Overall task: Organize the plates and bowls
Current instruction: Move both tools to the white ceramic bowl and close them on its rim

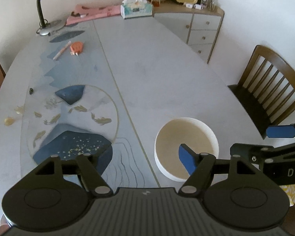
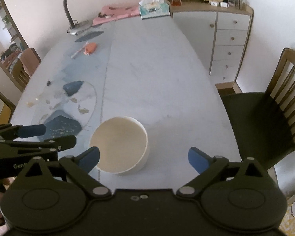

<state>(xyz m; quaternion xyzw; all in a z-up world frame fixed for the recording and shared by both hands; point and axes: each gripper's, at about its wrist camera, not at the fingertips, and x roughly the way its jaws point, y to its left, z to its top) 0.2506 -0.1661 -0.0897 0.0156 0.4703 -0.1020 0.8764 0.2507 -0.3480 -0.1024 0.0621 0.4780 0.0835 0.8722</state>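
A white bowl (image 2: 119, 144) sits alone on the desk (image 2: 157, 74), at lower centre of the right wrist view and lower right of the left wrist view. The right gripper (image 2: 145, 158) has its fingers spread wide, released, one blue pad overlapping the bowl's near rim. The left gripper (image 1: 145, 155) likewise stands released, grasping nothing.

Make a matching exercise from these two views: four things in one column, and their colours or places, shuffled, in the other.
Things:
1. bowl
2. desk lamp
3. tissue box
4. chair

Places or colours:
A. far left corner of the table
B. white outside, beige inside, near the table's front edge
C. dark wood, at the table's right side
D. far end of the table, beside the cabinet

Pairs: 1-B, 2-A, 3-D, 4-C
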